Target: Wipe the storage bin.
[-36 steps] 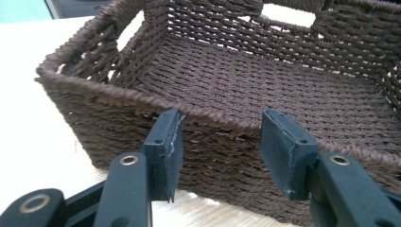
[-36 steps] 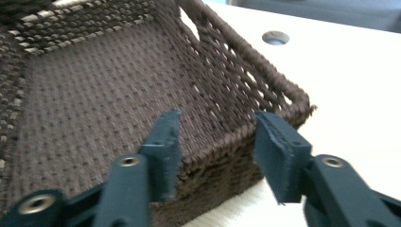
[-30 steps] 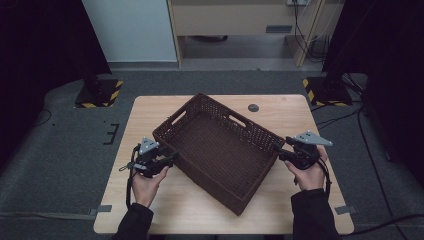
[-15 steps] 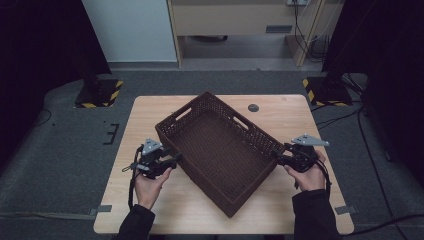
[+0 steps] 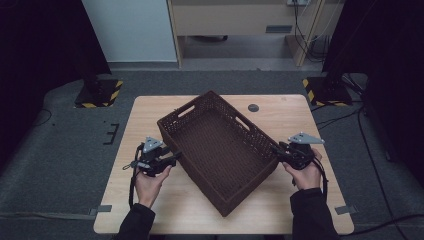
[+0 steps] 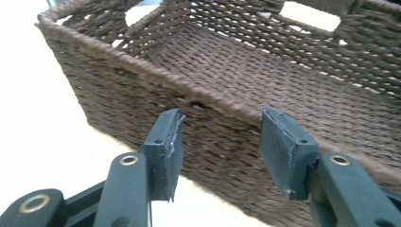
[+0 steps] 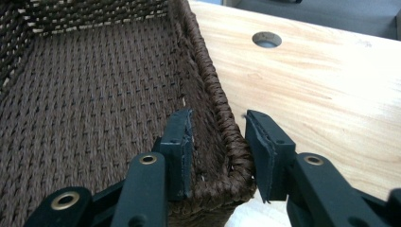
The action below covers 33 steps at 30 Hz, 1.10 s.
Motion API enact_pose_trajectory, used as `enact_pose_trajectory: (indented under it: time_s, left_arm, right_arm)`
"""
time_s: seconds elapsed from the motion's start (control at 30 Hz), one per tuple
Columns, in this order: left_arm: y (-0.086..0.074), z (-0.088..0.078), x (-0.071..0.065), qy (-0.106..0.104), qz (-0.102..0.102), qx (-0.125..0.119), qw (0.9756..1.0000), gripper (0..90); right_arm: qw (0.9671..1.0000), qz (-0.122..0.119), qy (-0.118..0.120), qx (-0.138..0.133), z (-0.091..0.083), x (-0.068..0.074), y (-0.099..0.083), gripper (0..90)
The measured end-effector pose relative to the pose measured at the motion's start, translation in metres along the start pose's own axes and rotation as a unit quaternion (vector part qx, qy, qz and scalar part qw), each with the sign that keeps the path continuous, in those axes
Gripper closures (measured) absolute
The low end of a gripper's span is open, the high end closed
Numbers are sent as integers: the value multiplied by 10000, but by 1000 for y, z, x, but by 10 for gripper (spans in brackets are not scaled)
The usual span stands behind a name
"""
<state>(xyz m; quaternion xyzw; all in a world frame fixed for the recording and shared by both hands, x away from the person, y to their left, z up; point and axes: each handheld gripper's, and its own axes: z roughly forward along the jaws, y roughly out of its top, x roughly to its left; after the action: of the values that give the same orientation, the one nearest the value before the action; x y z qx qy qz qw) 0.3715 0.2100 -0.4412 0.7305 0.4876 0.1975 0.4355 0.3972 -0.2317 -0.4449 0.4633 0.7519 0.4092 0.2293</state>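
A: Where's the wicker basket [image 5: 220,150] sitting?

B: On the wooden worktop [image 5: 300,115], turned at a slant so one corner points at the person's edge. It's dark brown, woven, with cut-out handles in its end walls, and nothing lies inside it.

A: And the left gripper [image 5: 167,161]?

B: It's just beside the basket's left long wall. In the left gripper view its jaws stand apart in front of the weave, right up against the wall below the rim; the pads [image 6: 288,151] aren't pinching anything, so it's released.

A: The right gripper [image 7: 217,146]?

B: Its jaws have just been closing, with the basket's rim [image 7: 222,118] between them near a corner: one jaw inside the basket, one outside. The inner pad still shows a little gap to the wall, so I'd call it not yet clamped.

A: Anything else on the worktop?

B: A round cable hole [image 5: 253,107], behind the basket and well apart from both hands.
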Motion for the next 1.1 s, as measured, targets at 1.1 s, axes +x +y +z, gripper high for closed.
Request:
enact_pose_trajectory:
  time_s: [1.1]
  left_arm:
    - [5, -9, -15, -64, 267, -25, 9996, 510]
  right_arm:
    - [9970, -459, 430, 459, -14, 26, 7, 672]
